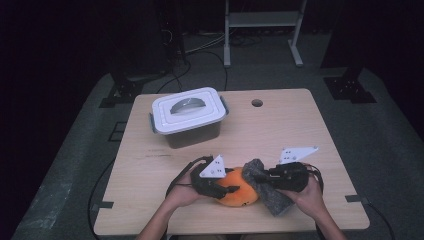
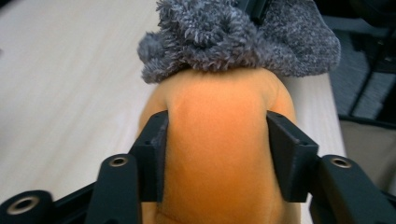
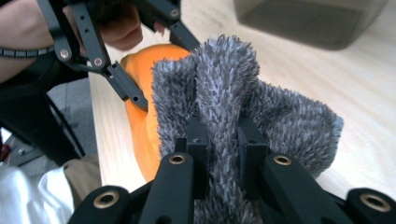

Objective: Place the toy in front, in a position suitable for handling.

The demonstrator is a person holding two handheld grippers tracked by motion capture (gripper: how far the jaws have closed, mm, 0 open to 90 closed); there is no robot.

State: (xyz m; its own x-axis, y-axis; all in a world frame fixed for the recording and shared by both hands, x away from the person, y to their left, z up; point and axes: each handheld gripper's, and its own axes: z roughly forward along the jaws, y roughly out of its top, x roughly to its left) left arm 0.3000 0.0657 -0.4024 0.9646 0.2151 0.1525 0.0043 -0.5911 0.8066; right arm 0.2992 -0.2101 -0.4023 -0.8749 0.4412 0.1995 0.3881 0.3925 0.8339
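Left gripper (image 1: 231, 189) is clamping the orange plush toy (image 2: 219, 154): in the left gripper view we're seeing both pads pressing into its sides, the fabric bulging between them. Right gripper (image 1: 261, 175) is pinched tight on the grey fuzzy cloth (image 3: 233, 112), a fold of pile squeezed between its jaws in the right gripper view.

We're looking at a smooth, short-napped plush, bright orange, rounded and soft, dented where the pads are biting. The cloth is dark grey, shaggy and long-fibred, bunched into thick folds. It's sitting on the far end of the plush as seen from the left gripper, touching it and overlapping it.

In the high view both are lying at the near edge of the wooden table (image 1: 280, 125), between the person's two hands, plush on the left, cloth draping off to the right. A white-lidded plastic storage box (image 1: 188, 116) with a grey handle is sitting well apart at the table's far left, lid on.
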